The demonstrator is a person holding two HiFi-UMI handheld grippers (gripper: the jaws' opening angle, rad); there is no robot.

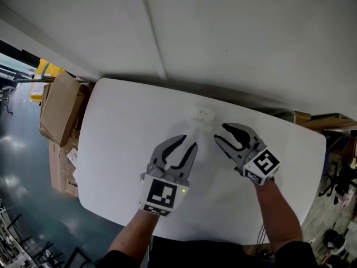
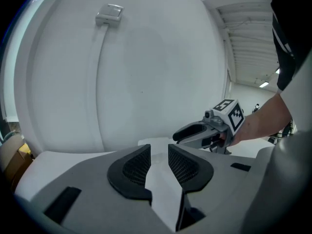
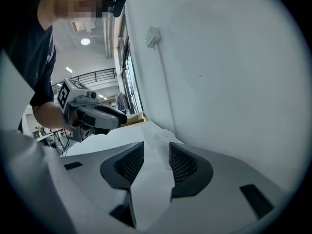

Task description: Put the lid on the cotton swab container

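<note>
White and smooth, your rounded bench sits against a plain white wall, with cardboard boxes at its left. Your left gripper and right gripper both have their mesh-textured jaws apart, holding nothing. The clear cotton swab container stands just beyond them, near the far edge.

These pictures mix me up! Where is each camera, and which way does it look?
Head view: on the person's head, facing down at the white table and small clear plastic container; left gripper, right gripper and forearms show.
Left gripper view: on the left gripper, facing along its open jaws toward the wall.
Right gripper view: likewise, on the right gripper.
Shared: each shows the other gripper.
</note>
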